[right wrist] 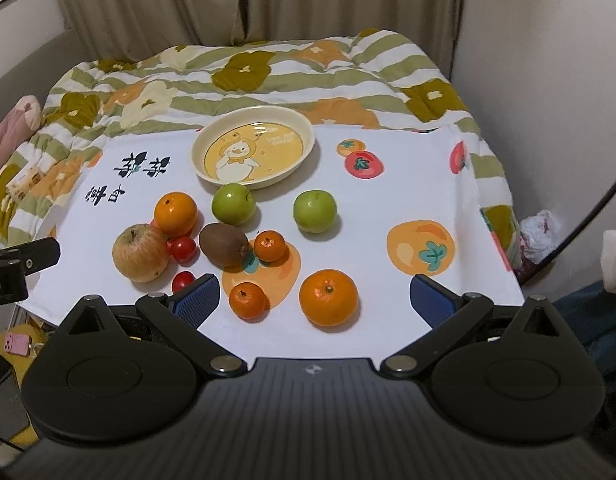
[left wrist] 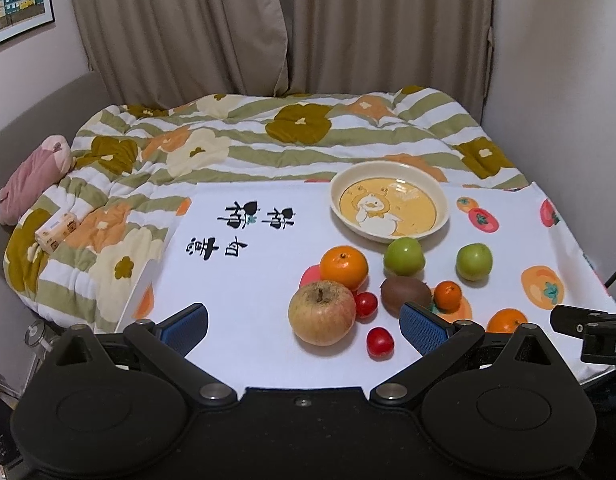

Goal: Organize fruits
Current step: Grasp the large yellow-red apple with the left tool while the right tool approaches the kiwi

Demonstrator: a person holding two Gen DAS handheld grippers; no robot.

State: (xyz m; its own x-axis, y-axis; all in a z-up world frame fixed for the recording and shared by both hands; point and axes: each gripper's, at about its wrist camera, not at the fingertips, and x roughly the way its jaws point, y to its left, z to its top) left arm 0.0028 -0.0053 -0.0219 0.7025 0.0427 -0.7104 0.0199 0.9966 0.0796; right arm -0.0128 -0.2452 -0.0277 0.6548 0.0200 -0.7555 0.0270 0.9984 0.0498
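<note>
Both grippers hung with jaws spread wide and holding nothing: the left gripper (left wrist: pixel 304 324) just short of the apple (left wrist: pixel 322 312), the right gripper (right wrist: pixel 313 298) over two oranges (right wrist: pixel 328 297) at the white cloth's (right wrist: pixel 371 216) near edge. The remaining fruit clustered mid-cloth before the duck plate (right wrist: pixel 252 148), with bare cloth on both sides. One cherry tomato (right wrist: pixel 183 281) sat partly hidden behind the right gripper's left finger.

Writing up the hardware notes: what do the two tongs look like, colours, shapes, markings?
Both match: the left tongs and right tongs have matte black bodies, two round black discs, angled black linkage arms with silver pivot pins, and blue ribbed pads on the fingertips. The right body is ribbed with a small white logo; the left has a centre screw. No cables or sleeves visible.
</note>
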